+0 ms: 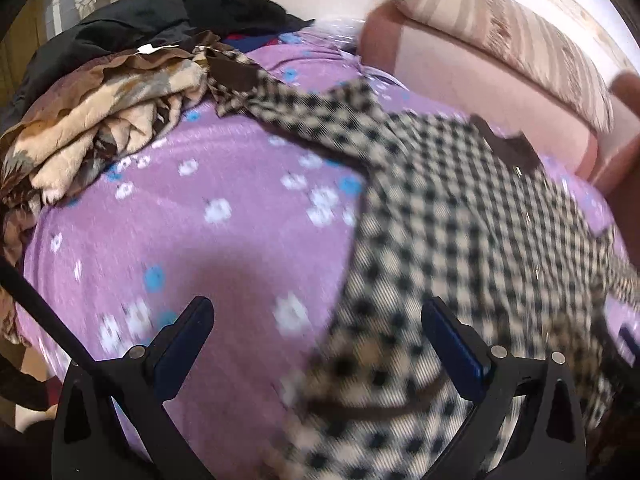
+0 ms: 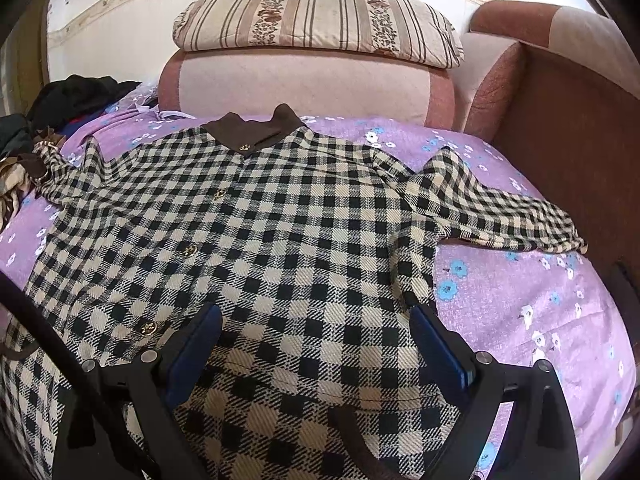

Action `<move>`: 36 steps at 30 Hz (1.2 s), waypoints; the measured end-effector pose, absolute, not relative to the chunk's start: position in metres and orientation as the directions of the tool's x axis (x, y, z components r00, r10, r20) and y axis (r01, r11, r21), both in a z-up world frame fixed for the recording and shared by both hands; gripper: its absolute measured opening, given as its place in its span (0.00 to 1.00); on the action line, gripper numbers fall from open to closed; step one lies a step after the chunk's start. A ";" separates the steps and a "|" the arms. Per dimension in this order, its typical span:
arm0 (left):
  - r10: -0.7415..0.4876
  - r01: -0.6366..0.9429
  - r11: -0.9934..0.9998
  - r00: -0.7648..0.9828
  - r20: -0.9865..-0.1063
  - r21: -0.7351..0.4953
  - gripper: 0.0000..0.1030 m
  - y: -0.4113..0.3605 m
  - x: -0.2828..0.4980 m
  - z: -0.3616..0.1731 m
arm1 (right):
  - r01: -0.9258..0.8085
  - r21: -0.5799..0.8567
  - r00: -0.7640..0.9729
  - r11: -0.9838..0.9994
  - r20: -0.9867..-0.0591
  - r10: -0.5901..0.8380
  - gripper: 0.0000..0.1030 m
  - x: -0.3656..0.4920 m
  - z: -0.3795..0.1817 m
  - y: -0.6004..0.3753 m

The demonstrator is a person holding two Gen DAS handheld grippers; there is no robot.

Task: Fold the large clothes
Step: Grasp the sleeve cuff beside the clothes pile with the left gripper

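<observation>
**Checked coat spread flat on the bed**

Purple flowered bedsheet (image 2: 532,280) over the whole bed, sofa back (image 2: 304,84) behind it, striped cushion (image 2: 316,20) lying on top of that back. Brown sofa arm (image 2: 572,140) standing at the right edge of the bed.

Coat (image 2: 256,216), black-and-cream check, laid face up on the sheet, brown collar (image 2: 260,128) toward the sofa. Gold buttons (image 2: 189,250) running down the front in a line. One sleeve (image 2: 492,204) stretched out toward the sofa arm, the other sleeve (image 2: 60,172) reaching toward a heap of clothes at the left. Brown band near the hem, low in the right wrist view.

Right gripper (image 2: 316,324) held over the lower front of the coat, jaws spread wide, nothing between them.

Left gripper (image 1: 318,320) held over the coat's left edge, where check cloth met bare sheet; jaws likewise wide apart and empty. Left wrist view blurred throughout.

Pile of brown-and-cream patterned cloth (image 1: 100,120) bunched on the sheet at far left, dark clothes (image 1: 160,16) heaped behind it. Sleeve end with brown cuff (image 1: 236,68) lying just beside that pile. Blurred pinkish shape (image 1: 628,128) at the right edge of the left wrist view, not identifiable.
</observation>
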State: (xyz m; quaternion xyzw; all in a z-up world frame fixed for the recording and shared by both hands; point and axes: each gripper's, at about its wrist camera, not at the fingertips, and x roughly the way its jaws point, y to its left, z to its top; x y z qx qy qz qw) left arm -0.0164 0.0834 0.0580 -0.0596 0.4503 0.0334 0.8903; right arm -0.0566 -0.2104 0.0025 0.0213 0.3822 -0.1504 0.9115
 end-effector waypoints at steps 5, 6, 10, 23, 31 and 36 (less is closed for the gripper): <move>0.067 -0.144 0.989 0.669 -0.741 -0.041 1.00 0.125 0.035 0.085 | 0.296 -0.070 0.652 0.953 -0.714 -0.255 0.94 -0.055 -0.001 -0.213; 0.086 -0.143 0.989 0.689 -0.720 -0.019 1.00 0.131 0.046 0.090 | 0.296 -0.074 0.650 0.952 -0.715 -0.258 0.94 -0.054 -0.002 -0.212; 0.170 -0.158 0.984 0.738 -0.653 0.078 1.00 0.153 0.093 0.098 | 0.288 -0.094 0.634 0.953 -0.728 -0.263 0.94 -0.050 -0.011 -0.209; 0.057 -0.199 0.973 0.696 -0.716 -0.115 0.64 0.205 0.210 0.061 | 0.259 -0.087 0.563 0.962 -0.795 -0.224 0.95 -0.031 -0.039 -0.211; 0.091 -0.342 0.914 0.698 -0.710 -0.219 0.00 0.254 0.198 0.088 | 0.260 -0.080 0.556 0.962 -0.802 -0.217 0.96 -0.028 -0.041 -0.212; 0.188 -0.394 0.893 0.766 -0.615 -0.217 0.00 0.274 0.163 0.132 | 0.260 -0.076 0.558 0.962 -0.802 -0.215 0.96 -0.027 -0.041 -0.213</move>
